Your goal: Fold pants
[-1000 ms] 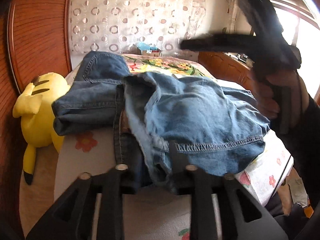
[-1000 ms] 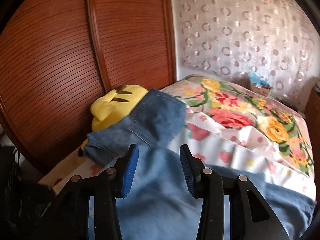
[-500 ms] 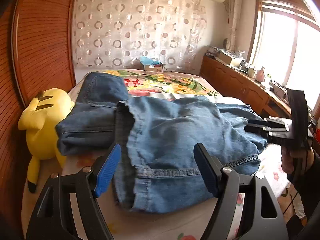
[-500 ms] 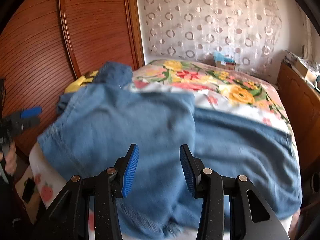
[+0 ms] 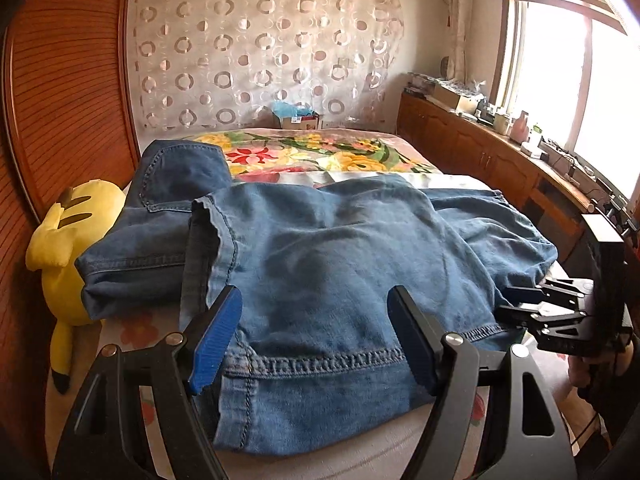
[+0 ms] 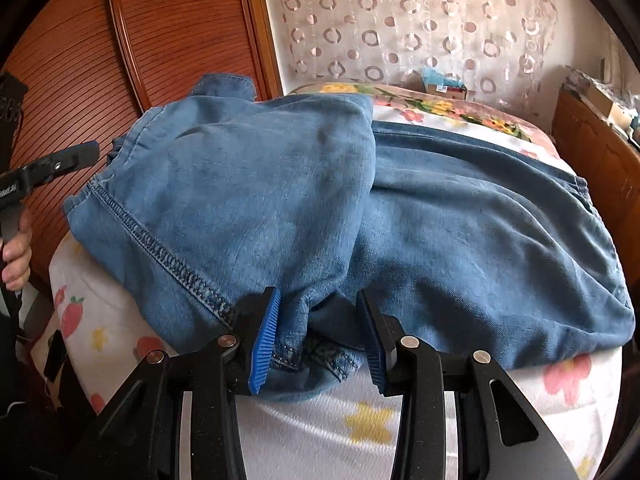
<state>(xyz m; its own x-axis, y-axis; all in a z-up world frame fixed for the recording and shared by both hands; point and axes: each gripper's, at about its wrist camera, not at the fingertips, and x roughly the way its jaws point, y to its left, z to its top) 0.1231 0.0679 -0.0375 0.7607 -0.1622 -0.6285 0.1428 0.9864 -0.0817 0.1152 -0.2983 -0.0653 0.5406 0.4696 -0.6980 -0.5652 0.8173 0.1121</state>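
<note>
Blue denim pants (image 5: pixel 328 264) lie folded over on the bed, a stitched hem nearest me. My left gripper (image 5: pixel 316 336) is open, its blue-padded jaws spread wide above the hem, holding nothing. My right gripper (image 6: pixel 316 332) is open, its jaws on either side of a bunched corner of the pants (image 6: pixel 280 200), not closed on it. The right gripper also shows at the right edge of the left wrist view (image 5: pixel 520 304). The left gripper shows at the left edge of the right wrist view (image 6: pixel 60 160).
A yellow plush toy (image 5: pixel 76 240) lies at the bed's left edge against a wooden wardrobe (image 5: pixel 60 80). The flowered bedspread (image 5: pixel 320 152) stretches behind. A wooden cabinet (image 5: pixel 500 160) with clutter runs along the right under a window. A small box (image 5: pixel 298 118) sits at the bed head.
My left gripper opened and let go of the pants hem, which now lies flat. My right gripper swung round from the far side to the pants' near right corner.
</note>
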